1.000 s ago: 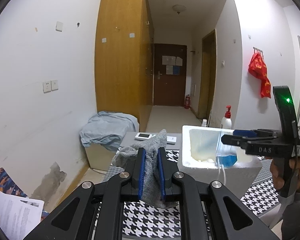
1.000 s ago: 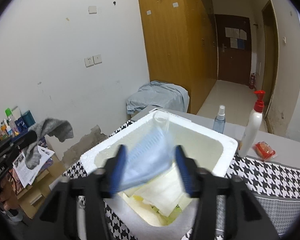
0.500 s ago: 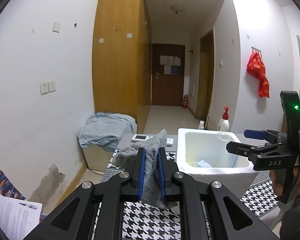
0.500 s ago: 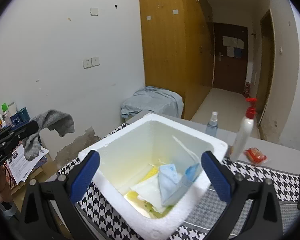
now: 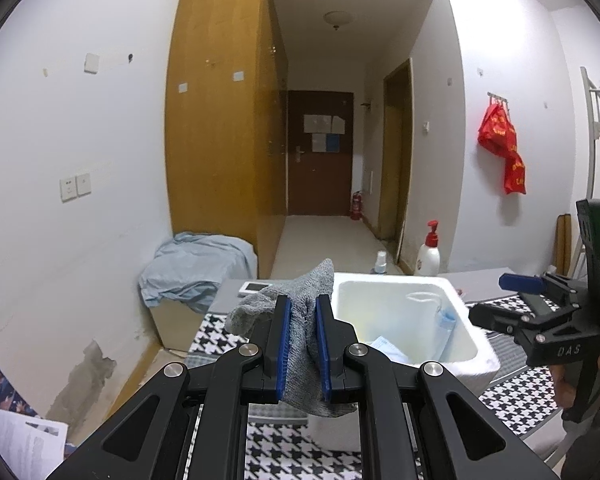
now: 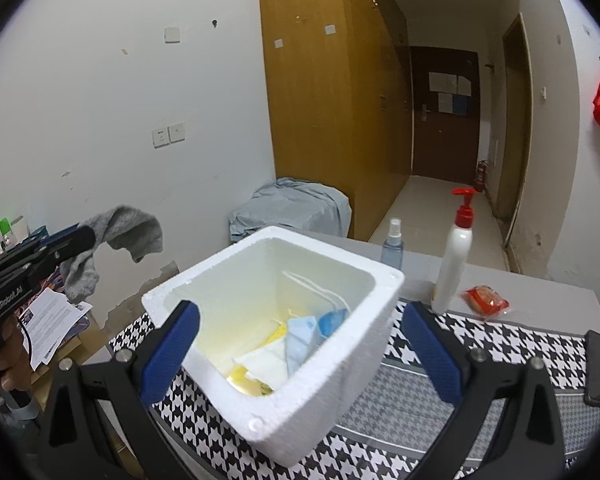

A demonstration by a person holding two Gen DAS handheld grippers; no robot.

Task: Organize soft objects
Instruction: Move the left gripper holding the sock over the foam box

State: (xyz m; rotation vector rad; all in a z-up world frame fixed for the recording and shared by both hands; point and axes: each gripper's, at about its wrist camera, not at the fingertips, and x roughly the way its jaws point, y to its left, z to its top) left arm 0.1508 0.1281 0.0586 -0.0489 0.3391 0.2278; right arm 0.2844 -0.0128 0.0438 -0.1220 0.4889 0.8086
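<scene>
The blue face mask, pinched between the right tongs' pads a second ago, now lies inside the white foam box on other pale items. The right tongs have just been opening and now stand at their widest with nothing between the pads, which flank the box's near wall. The left tongs are unchanged: nearly closed, blue pads clamped on the grey sock, which hangs in the air beside the box's left wall, above the houndstooth cloth covering the desk. A white pump bottle and small spray bottle stand toward the desk's far edge
</scene>
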